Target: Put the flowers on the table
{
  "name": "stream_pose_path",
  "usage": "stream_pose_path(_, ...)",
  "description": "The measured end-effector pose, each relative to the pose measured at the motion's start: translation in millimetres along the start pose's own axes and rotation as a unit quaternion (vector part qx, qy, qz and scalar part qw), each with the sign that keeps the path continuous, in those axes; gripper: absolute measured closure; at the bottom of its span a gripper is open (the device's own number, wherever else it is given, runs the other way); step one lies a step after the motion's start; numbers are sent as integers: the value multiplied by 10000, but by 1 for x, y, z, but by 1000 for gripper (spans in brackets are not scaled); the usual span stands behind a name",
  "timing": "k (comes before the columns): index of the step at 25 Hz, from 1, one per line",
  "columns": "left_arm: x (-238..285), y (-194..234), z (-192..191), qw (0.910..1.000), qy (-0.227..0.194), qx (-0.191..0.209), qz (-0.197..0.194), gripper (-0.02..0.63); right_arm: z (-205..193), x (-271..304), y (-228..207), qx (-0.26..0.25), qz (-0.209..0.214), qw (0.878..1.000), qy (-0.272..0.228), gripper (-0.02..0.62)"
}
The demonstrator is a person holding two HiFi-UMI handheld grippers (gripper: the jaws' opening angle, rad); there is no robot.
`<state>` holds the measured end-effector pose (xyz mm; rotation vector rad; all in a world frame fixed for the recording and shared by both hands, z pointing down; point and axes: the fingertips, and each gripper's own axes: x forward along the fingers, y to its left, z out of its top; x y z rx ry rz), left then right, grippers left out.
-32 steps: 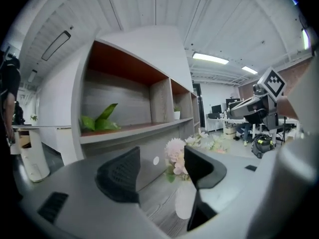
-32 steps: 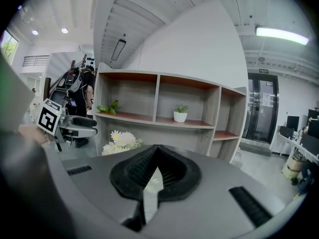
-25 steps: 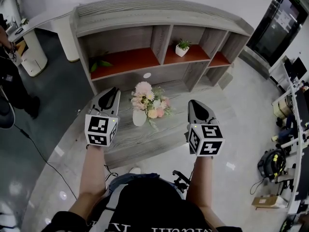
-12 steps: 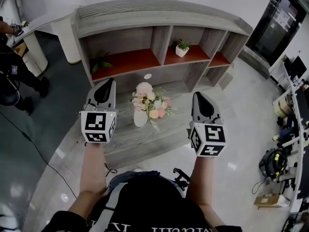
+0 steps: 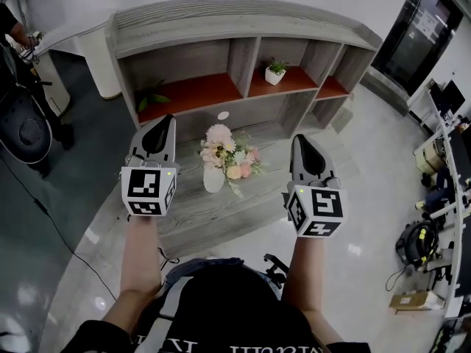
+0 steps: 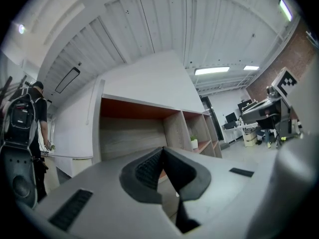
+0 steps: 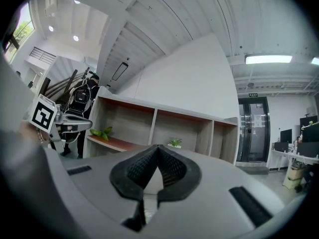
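The left gripper (image 6: 162, 149) has its jaws pressed together at the tips. Beyond them stands a wooden shelf unit (image 6: 130, 133). A person (image 6: 22, 126) stands at the left.

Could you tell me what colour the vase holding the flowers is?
The vase is white; the head view shows it best.

**Pastel blooms on grey grain**

The left gripper (image 5: 163, 120) and right gripper (image 5: 300, 140) were grey with black ribbed pads (image 6: 147, 169). Their cubes (image 5: 147, 191) were white with black square markers. Between the two claws, the flowers (image 5: 227, 153) were pink, cream and peach with green leaves, in a white vase (image 5: 213, 179). The table (image 5: 213, 215) under them showed pale grey wood grain. Beyond the claws, the shelf unit (image 5: 243, 22) was the same grey with orange-red boards, and a white pot (image 5: 275, 78) there held green.
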<state>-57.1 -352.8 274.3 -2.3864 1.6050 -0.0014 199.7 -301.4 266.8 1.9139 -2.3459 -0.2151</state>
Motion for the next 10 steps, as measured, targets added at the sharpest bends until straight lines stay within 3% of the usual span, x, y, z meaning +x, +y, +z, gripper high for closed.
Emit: stream_pose_path(10, 2, 5, 9, 9999, -105, -1, 36, 594, 5, -1, 2, 0, -19, 9998, -200, 580)
